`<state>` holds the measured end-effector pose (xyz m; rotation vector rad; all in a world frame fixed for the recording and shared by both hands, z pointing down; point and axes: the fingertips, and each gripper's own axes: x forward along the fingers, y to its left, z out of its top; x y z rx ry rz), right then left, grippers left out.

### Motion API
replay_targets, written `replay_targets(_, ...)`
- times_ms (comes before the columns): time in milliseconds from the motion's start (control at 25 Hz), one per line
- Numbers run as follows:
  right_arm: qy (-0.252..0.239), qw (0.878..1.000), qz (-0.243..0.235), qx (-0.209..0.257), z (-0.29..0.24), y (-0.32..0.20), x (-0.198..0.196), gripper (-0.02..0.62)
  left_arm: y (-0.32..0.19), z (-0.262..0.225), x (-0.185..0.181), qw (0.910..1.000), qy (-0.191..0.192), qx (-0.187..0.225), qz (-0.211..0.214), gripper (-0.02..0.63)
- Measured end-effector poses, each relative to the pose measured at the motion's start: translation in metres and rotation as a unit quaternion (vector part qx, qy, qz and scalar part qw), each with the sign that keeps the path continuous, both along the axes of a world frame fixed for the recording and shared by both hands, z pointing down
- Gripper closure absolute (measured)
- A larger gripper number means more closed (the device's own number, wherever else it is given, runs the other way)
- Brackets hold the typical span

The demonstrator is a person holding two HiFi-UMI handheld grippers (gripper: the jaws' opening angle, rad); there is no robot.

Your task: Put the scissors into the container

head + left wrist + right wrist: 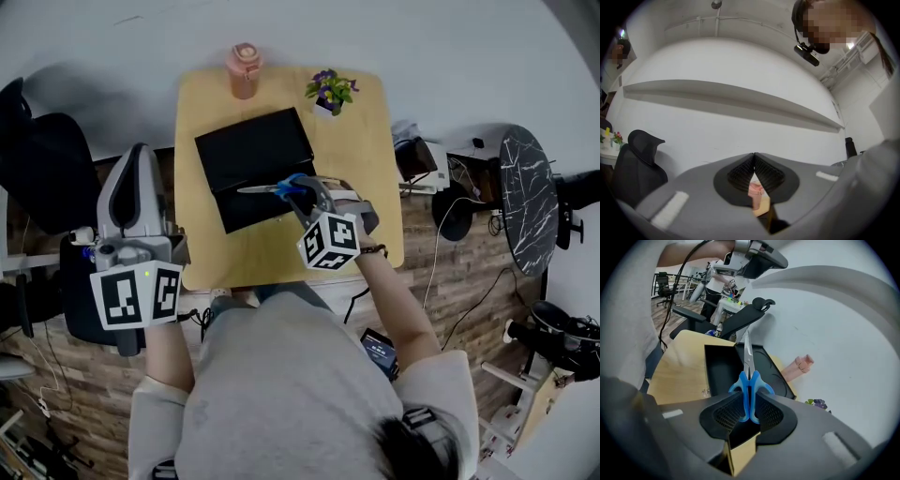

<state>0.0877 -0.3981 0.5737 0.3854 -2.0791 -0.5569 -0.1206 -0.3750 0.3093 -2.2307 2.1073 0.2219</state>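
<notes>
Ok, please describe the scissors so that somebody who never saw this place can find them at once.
Find the light wooden table and the black container on it. Over the container's near right part, the right tongs are shut on the scissors. They alone have blue handles and thin metal blades, pointing left.

pink bottle [244,69], potted flowers [330,92], wooden table [375,187]

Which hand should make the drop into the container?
Right. The right tongs grip the scissors by the blue handles, blades over the container. The left tongs are shut, empty, beside the table.
</notes>
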Motion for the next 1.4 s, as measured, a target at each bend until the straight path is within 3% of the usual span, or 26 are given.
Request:
replay_targets(320,0.093,0.993,-0.069,-0.032,0.039,-0.005,-0.006,0.514,0.006,0.005,-0.012,0.9994,-0.004,-0.010,-0.034,0.548)
replay_targets(760,0.196,0.971,-0.114,-0.078,0.087,-0.008,-0.005,0.512,0.019,0.005,-0.036,0.9966,-0.013,-0.018,-0.080,0.547)
replay_targets(1080,0.231,0.961,-0.125,-0.091,0.100,-0.010,-0.006,0.511,0.026,0.007,-0.050,0.9947,-0.013,-0.023,-0.100,0.548)
replay_targets(1400,0.233,0.960,-0.107,-0.109,0.101,-0.010,-0.006,0.511,0.027,0.006,-0.057,0.9947,-0.014,-0.024,-0.099,0.548)
